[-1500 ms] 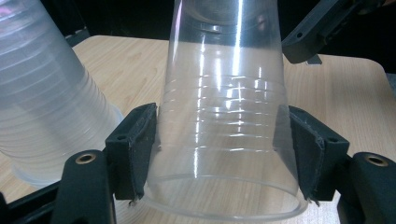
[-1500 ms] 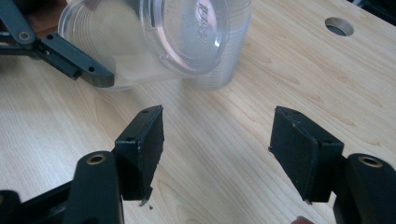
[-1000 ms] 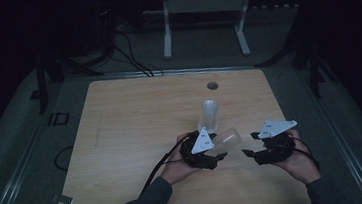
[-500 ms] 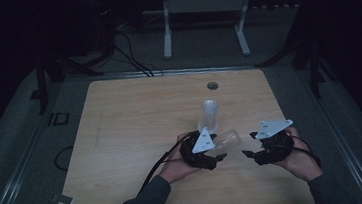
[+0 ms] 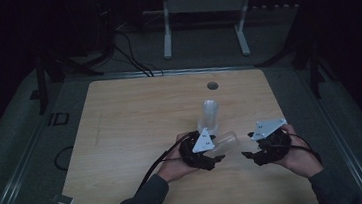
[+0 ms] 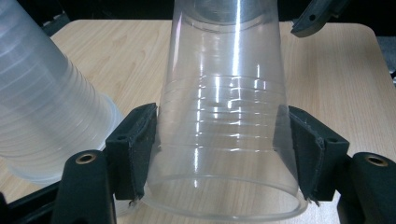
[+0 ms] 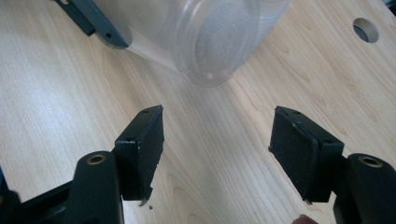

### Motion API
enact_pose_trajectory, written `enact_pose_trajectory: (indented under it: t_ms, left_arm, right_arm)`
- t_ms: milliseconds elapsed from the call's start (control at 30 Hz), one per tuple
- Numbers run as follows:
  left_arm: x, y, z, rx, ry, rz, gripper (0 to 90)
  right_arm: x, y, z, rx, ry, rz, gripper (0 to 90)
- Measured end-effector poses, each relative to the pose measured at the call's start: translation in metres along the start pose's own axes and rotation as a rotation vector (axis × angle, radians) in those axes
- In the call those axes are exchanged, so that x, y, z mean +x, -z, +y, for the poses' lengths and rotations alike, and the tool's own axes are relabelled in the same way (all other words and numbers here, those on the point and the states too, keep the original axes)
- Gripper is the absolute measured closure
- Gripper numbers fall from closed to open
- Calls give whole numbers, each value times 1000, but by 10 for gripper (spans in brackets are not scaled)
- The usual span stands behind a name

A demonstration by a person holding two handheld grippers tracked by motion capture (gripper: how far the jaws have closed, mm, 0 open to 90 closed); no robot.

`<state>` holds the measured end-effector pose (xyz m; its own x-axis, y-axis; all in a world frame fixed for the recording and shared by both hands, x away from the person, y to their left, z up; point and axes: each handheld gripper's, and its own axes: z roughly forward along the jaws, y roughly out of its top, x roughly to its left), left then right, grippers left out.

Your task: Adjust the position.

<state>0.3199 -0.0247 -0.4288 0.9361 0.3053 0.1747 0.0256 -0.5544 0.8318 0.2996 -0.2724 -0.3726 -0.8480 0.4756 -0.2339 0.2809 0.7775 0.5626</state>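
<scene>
Left gripper (image 5: 218, 158) jaws clamped, right gripper (image 5: 247, 154) jaws spread

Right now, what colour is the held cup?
Clear, colourless plastic cup; best in the left gripper view.

A clear, faintly ribbed plastic cup (image 6: 224, 130) and a frosted, translucent cup stack (image 6: 42, 107) sit over a pale wood-grain table (image 5: 131, 132), between black jaws with grey triangular plates (image 5: 268, 129).

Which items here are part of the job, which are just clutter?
In the job:
- clear cup, clamped in the left tool
- stack of cups standing on the table
- right tool, open, facing the cup's base

Lying about:
- white frame on the floor beyond the table
- cables behind the table
- cable hole in the tabletop
</scene>
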Motion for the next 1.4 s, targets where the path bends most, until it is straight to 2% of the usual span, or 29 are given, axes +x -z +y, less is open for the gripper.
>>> enact_pose_trajectory:
  t_ms: [433,967,1400]
  left_arm:
    - [0,-1,1,42,-29,-29,314]
    - [-1,-3,0,82,-58,-47,314]
    - [-3,-6,1,119,-81,-61,314]
  right_arm:
    - [2,-3,12,65,100,31,347]
    - [0,-3,23,127,179,65,347]
    - [4,-8,32,175,228,91,347]
